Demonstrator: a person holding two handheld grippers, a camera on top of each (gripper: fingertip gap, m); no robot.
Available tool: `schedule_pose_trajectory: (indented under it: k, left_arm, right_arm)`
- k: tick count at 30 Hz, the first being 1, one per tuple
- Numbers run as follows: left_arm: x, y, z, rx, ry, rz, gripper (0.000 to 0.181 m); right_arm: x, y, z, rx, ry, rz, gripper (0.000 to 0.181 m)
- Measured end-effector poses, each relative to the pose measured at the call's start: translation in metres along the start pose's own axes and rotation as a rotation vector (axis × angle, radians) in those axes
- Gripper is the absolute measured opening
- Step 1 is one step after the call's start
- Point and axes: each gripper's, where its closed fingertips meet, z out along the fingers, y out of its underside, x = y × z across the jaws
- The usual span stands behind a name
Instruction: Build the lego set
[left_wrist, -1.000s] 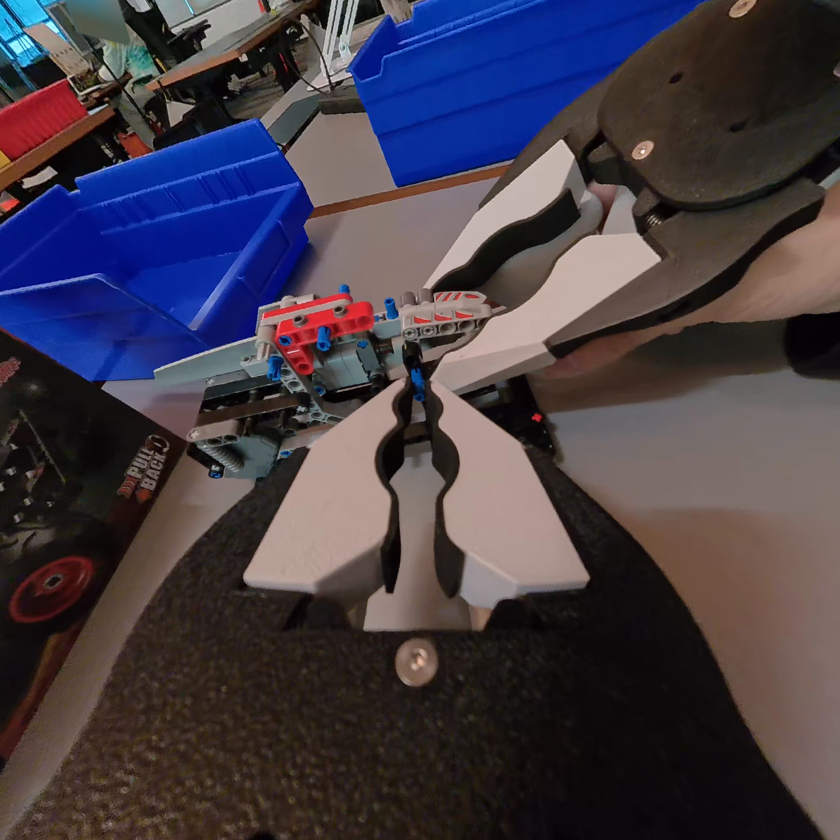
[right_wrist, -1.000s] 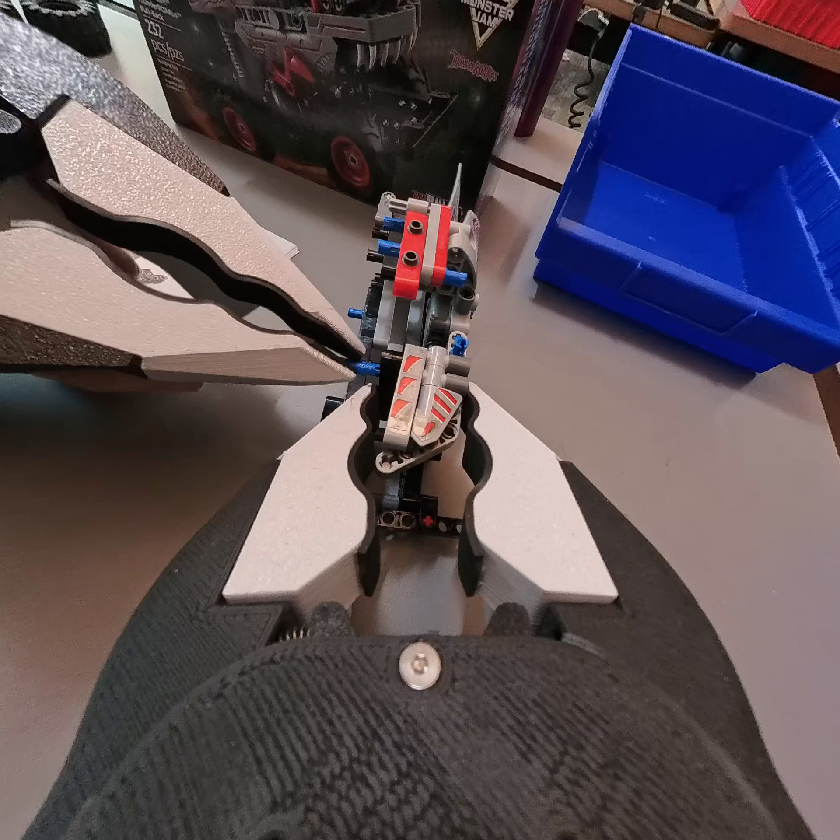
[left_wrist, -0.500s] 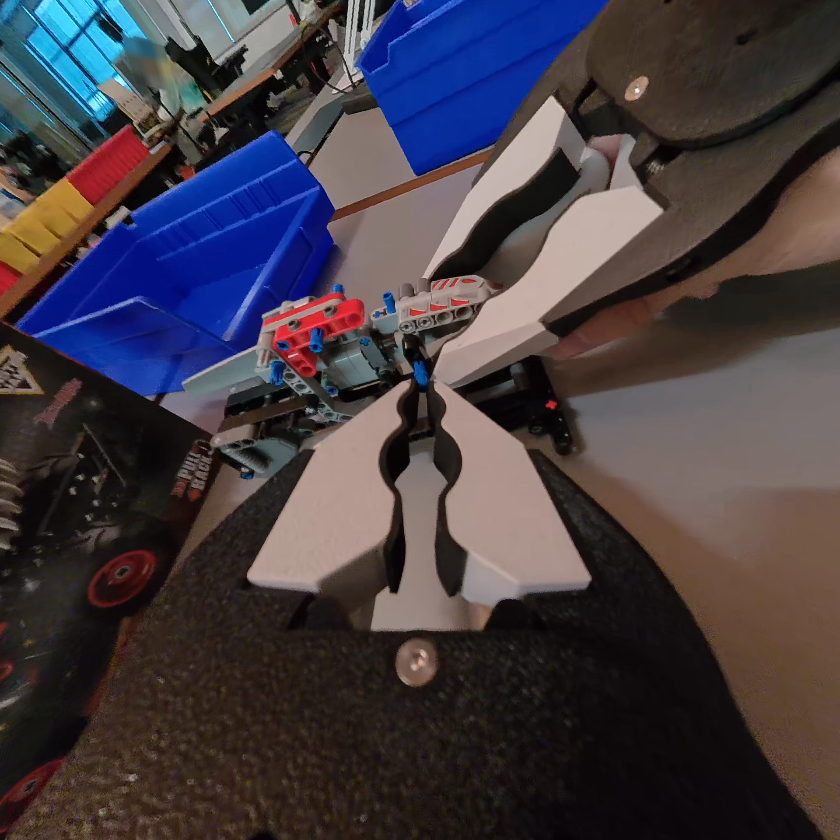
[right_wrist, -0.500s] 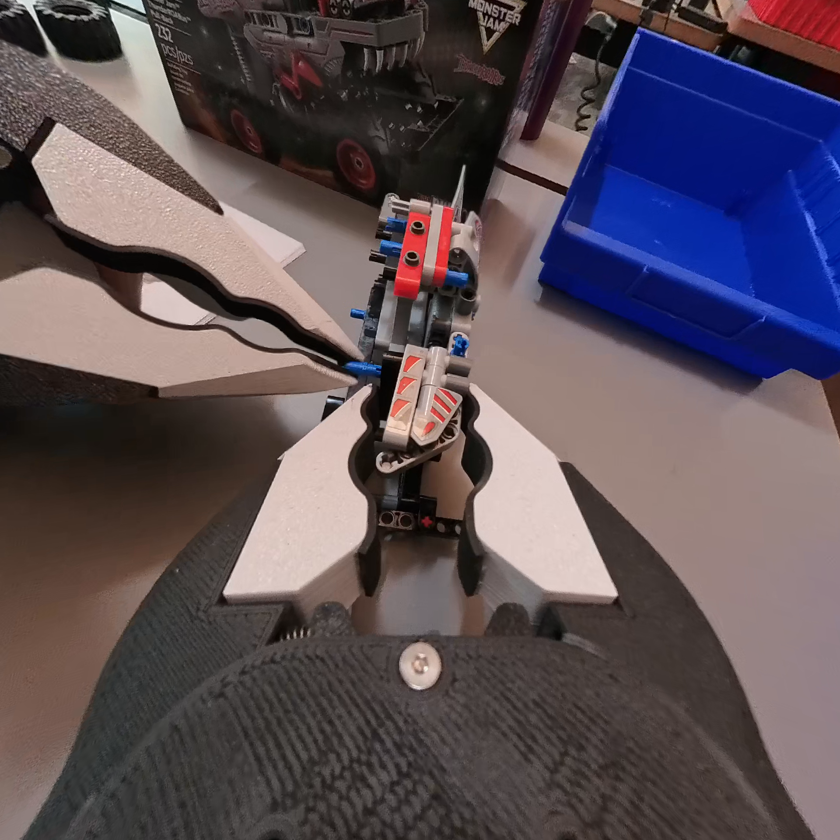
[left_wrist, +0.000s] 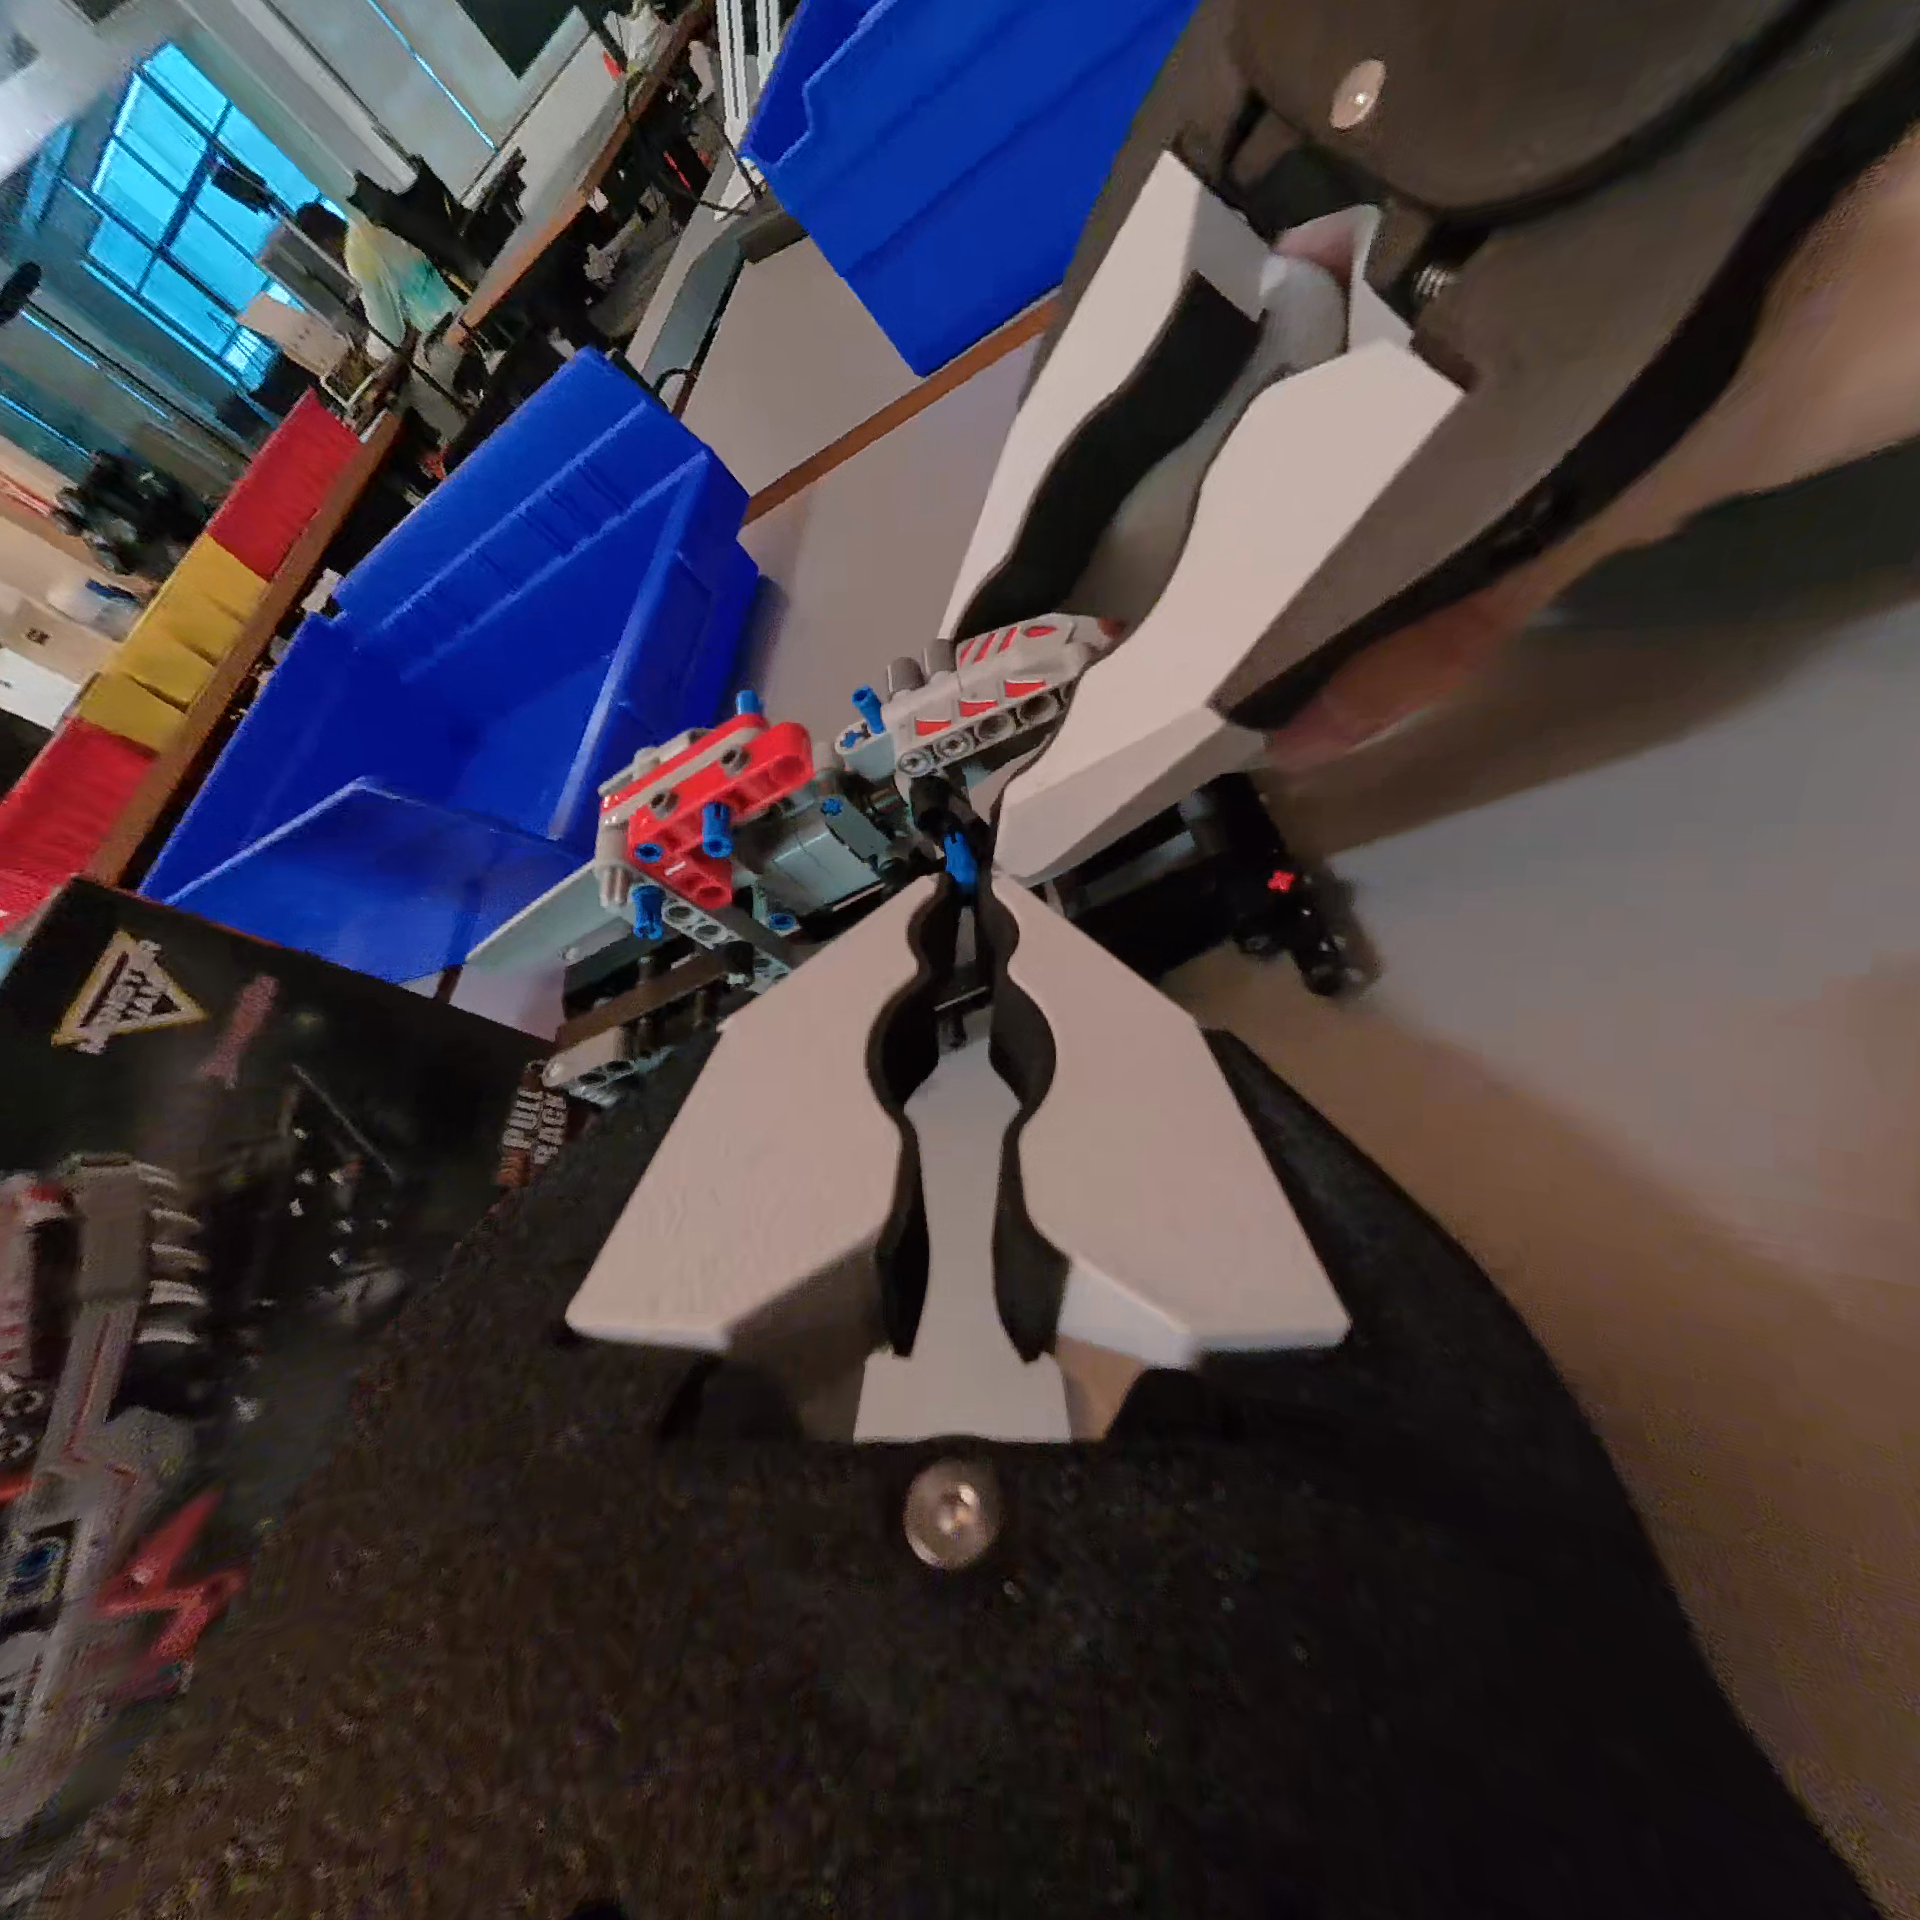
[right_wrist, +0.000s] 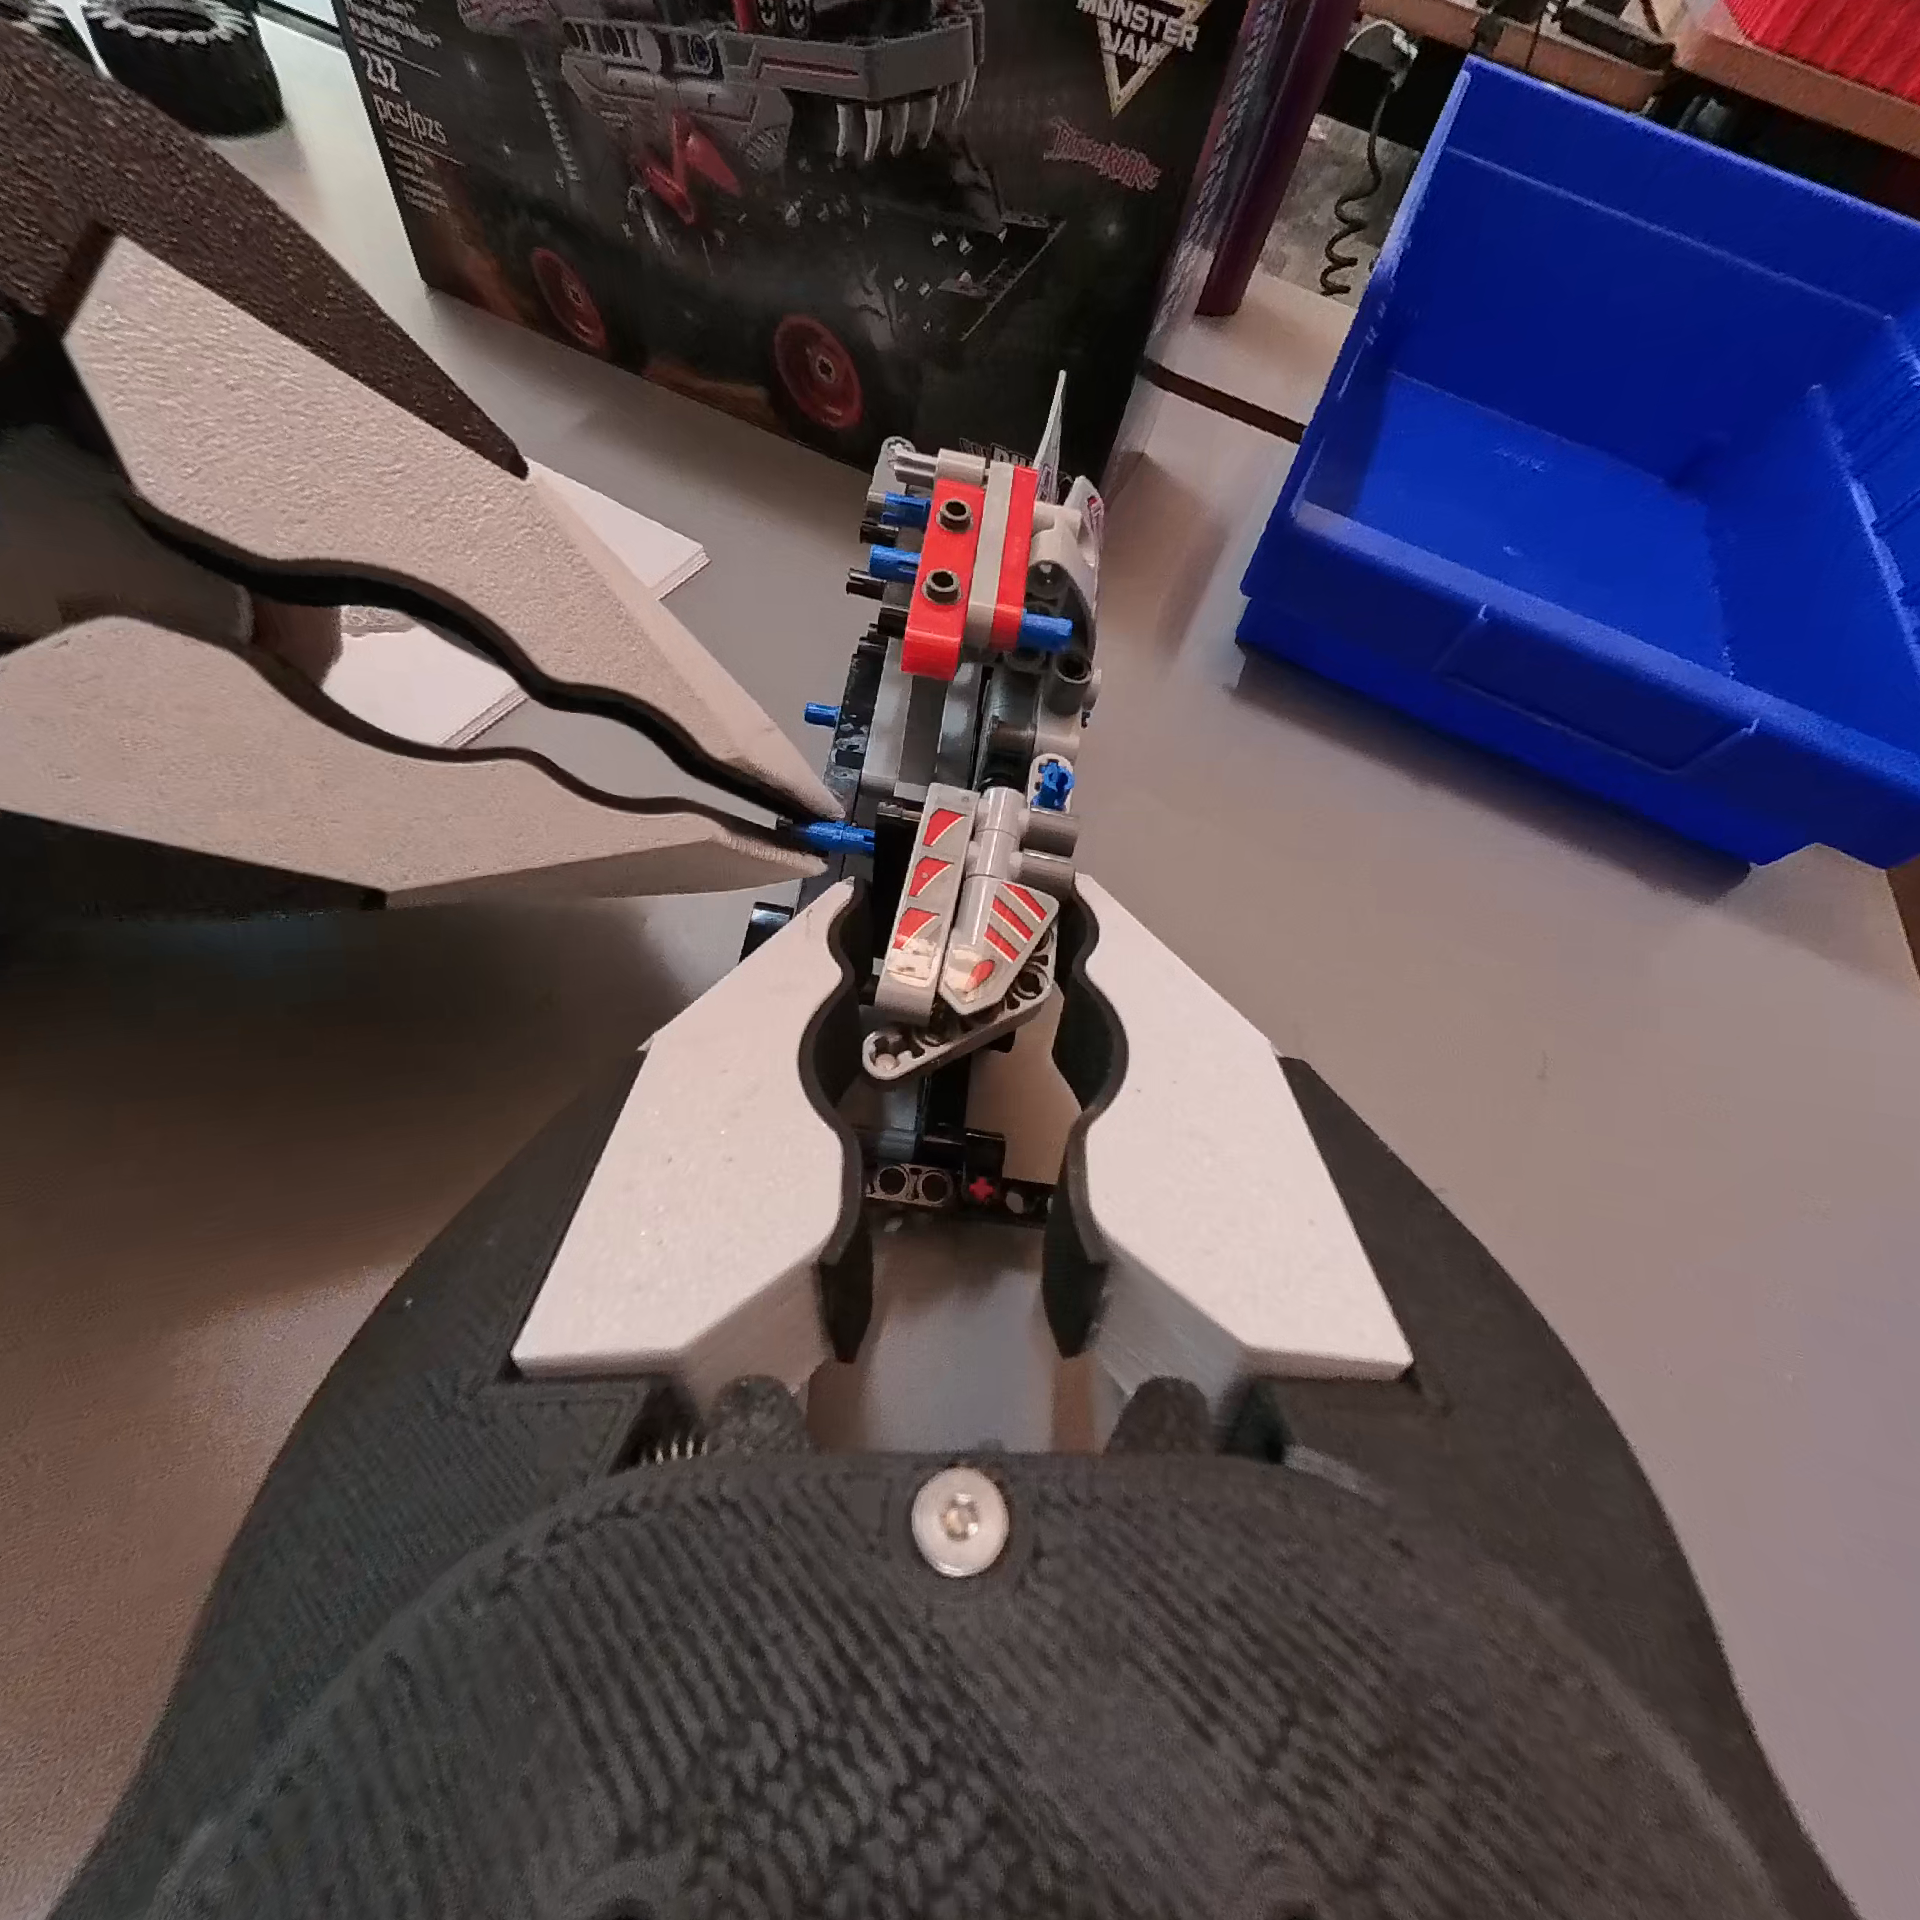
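Note:
The partly built lego truck chassis (right_wrist: 971, 717), grey and black with a red block and blue pins, stands on the grey table. It also shows in the left wrist view (left_wrist: 790, 821). My right gripper (right_wrist: 961, 914) is shut on the chassis at its grey, red-striped end. My left gripper (left_wrist: 961, 883) is shut on a blue pin (right_wrist: 831, 834) that sticks out of the chassis side. In the right wrist view the left gripper (right_wrist: 800, 831) comes in from the left, its tips pinching that pin.
The dark lego set box (right_wrist: 790, 177) stands behind the chassis. A blue bin (right_wrist: 1621, 520) sits at the right, more blue bins (left_wrist: 499, 717) in the left wrist view. A white booklet (right_wrist: 613, 561) lies on the table. Black tyres (right_wrist: 187, 52) lie far left. Less than 4 cm separates the two grippers' tips.
The left gripper has tilted and rolled while keeping its pinch on the blue pin; the chassis has tipped a little with it. The right gripper keeps its hold.

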Motion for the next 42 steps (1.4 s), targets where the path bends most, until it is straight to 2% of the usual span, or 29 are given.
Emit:
schedule_pose_trajectory:
  k: [2, 6, 8, 10, 13, 15, 17, 20, 24, 28, 30, 32, 34, 37, 40, 42]
  left_arm:
    - [0.0, -0.001, 0.0, 0.0, 0.002, -0.016, 0.0]
    - [0.0, -0.001, 0.0, 0.057, 0.135, -0.333, 0.0]
    - [0.0, -0.001, 0.0, 0.063, 0.176, -0.402, 0.0]
    - [0.0, -0.001, 0.001, 0.062, 0.166, -0.375, 0.0]
    - [-0.001, -0.001, 0.002, 0.009, 0.066, -0.122, 0.0]
    - [-0.001, -0.001, 0.003, -0.002, 0.038, -0.054, 0.0]
    - [-0.001, -0.001, 0.003, 0.0, 0.05, -0.087, 0.0]
    - [0.001, 0.001, 0.001, 0.03, 0.131, -0.258, 0.0]
    - [0.003, 0.002, -0.003, 0.06, 0.12, -0.274, 0.001]
    - [0.003, 0.001, -0.007, 0.087, 0.117, -0.26, 0.001]
    - [0.003, 0.003, -0.008, 0.082, 0.108, -0.238, 0.001]
    - [0.003, 0.004, -0.009, 0.074, 0.1, -0.223, 0.001]
    - [0.002, 0.005, -0.009, 0.07, 0.091, -0.221, 0.001]
    - [0.004, 0.004, -0.009, 0.076, 0.099, -0.211, 0.001]
    - [0.007, 0.003, -0.011, 0.085, 0.086, -0.164, 0.001]
    - [0.01, 0.001, -0.012, 0.093, 0.088, -0.13, 0.002]
  right_arm:
    - [0.0, 0.0, 0.0, -0.001, 0.003, 0.0, 0.033]
    - [0.0, 0.0, 0.0, 0.0, 0.01, -0.01, 0.033]
    - [0.0, 0.0, 0.0, -0.001, 0.009, -0.008, 0.033]
    - [0.001, 0.0, 0.0, -0.002, 0.015, -0.005, 0.033]
    - [0.002, 0.0, 0.0, -0.004, 0.022, -0.002, 0.033]
    - [0.003, 0.0, 0.0, -0.004, 0.023, 0.003, 0.033]
    - [0.003, 0.0, 0.0, -0.004, 0.023, 0.002, 0.033]
    - [0.001, 0.0, 0.0, 0.0, -0.006, 0.01, 0.034]
    - [-0.005, 0.0, -0.003, 0.006, -0.067, 0.0, 0.037]
    - [0.001, 0.014, -0.008, -0.066, -0.022, -0.117, 0.065]
    - [0.003, 0.012, -0.015, -0.077, -0.005, -0.085, 0.078]
    - [0.006, 0.0, -0.027, -0.042, 0.022, 0.012, 0.082]
    - [0.001, -0.005, -0.039, -0.035, 0.009, 0.113, 0.072]
    - [-0.026, 0.007, -0.054, -0.106, -0.066, 0.224, 0.041]
    - [-0.04, 0.006, -0.058, -0.029, -0.032, 0.324, 0.028]
    - [-0.04, 0.016, -0.053, -0.041, 0.018, 0.342, 0.026]
